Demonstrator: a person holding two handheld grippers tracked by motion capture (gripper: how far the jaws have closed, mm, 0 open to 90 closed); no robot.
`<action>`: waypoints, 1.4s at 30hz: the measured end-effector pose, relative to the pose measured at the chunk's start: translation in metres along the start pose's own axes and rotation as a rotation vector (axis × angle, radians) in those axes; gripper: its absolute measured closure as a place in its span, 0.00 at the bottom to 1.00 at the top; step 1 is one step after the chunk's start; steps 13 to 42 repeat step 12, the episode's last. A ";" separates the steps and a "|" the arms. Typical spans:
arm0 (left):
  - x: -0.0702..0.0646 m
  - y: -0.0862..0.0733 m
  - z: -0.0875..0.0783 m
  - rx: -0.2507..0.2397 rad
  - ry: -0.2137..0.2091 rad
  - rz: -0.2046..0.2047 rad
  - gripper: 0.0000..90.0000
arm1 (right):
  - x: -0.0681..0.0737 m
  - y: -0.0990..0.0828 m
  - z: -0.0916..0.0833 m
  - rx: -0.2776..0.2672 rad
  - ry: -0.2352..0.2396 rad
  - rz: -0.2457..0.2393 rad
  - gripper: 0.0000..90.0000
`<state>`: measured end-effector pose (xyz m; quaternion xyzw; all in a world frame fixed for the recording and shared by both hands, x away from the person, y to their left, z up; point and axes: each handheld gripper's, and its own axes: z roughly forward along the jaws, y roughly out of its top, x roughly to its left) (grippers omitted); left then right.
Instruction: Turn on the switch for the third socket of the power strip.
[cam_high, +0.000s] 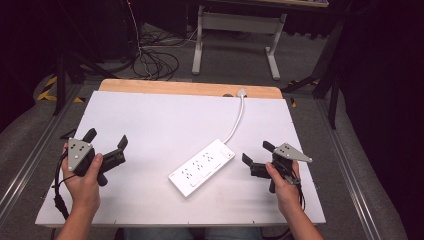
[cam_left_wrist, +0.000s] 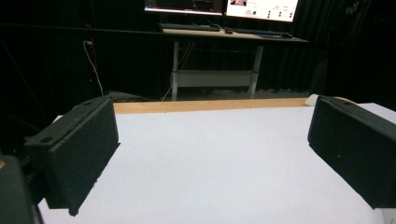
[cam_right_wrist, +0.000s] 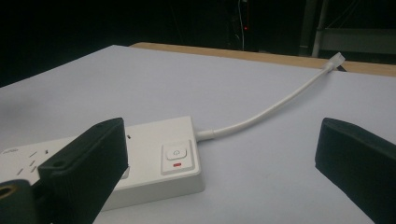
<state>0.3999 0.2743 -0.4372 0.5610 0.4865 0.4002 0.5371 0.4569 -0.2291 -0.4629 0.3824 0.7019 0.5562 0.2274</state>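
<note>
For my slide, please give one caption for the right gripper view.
Open right tool facing a white power strip, its cable curving across the white table.

A recording lab: black curtains all round, loose cables (cam_high: 150, 62) on grey carpet at upper left, lit monitors (cam_left_wrist: 219, 7) on a desk along the top edge.

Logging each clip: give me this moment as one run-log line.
left tongs: open, empty | right tongs: open, empty, facing power strip | strip: flat mid-table, untouched | cord: runs to far edge
</note>
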 end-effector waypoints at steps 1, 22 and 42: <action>0.000 0.000 0.000 -0.002 0.003 -0.001 0.02 | 0.000 0.000 0.000 -0.001 -0.002 0.003 0.03; -0.001 -0.002 0.003 0.008 -0.011 0.000 0.01 | -0.002 0.000 -0.003 -0.019 -0.018 0.002 0.03; -0.001 -0.002 0.003 0.008 -0.011 0.000 0.01 | -0.002 0.000 -0.003 -0.019 -0.018 0.002 0.03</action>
